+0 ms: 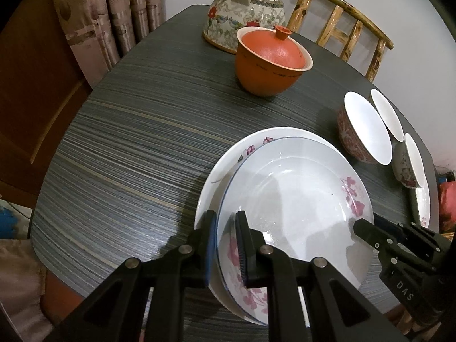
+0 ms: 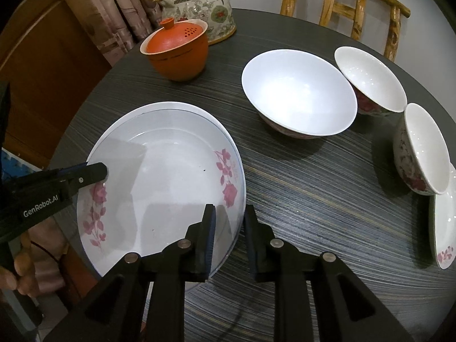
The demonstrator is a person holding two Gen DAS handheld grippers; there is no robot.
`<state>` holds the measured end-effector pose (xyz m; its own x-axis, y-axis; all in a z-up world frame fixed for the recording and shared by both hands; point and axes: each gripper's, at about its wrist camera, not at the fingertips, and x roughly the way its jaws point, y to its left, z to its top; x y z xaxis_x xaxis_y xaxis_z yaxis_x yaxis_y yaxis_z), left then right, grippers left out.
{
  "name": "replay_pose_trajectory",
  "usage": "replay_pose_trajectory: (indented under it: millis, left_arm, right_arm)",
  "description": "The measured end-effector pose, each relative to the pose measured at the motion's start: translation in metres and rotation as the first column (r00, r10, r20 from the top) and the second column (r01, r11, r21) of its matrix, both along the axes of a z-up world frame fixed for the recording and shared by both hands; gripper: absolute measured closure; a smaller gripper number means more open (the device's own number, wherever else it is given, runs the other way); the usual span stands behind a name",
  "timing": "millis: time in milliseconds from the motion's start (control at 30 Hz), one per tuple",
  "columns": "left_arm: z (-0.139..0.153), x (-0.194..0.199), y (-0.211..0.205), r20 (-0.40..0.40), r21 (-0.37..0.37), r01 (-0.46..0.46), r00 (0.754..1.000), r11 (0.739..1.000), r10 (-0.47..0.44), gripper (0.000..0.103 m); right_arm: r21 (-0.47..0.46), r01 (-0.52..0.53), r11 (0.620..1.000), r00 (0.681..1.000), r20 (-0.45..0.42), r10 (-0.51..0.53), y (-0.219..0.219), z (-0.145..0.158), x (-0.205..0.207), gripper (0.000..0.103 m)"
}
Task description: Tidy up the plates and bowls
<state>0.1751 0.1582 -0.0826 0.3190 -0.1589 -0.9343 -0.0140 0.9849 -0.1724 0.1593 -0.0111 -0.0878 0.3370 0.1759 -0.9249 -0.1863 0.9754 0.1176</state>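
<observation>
Low in both frames, the left gripper and right gripper each straddle opposite rims of the white pink-flowered deep plate, fingers closed on it, seemingly steadying it on the plate beneath.

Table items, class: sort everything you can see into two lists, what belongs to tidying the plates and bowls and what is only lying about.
Belongs to the job:
top plate, gripped at opposite rims by the left gripper and right gripper
plate underneath
large bowl
two small bowls
small dish

Just lying about:
orange lidded cup
floral teapot
bamboo chair
</observation>
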Motion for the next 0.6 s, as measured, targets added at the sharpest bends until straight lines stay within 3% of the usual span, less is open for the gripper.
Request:
replay_pose_trajectory:
  millis: [433, 600]
  left_arm:
    - [0.008, -0.003, -0.003, 0.006, 0.056, 0.006, 1.0, 0.998, -0.006, 0.086]
    - [0.013, -0.007, -0.007, 0.032, 0.123, 0.012, 0.999, 0.992, -0.016, 0.082]
  right_arm:
    - [0.025, -0.019, 1.0, 1.0, 0.013, 0.019, 0.002, 0.008, -0.005, 0.076]
    - [0.03, -0.019, 0.999, 1.0, 0.022, 0.018, 0.004, 0.013, -0.008, 0.075]
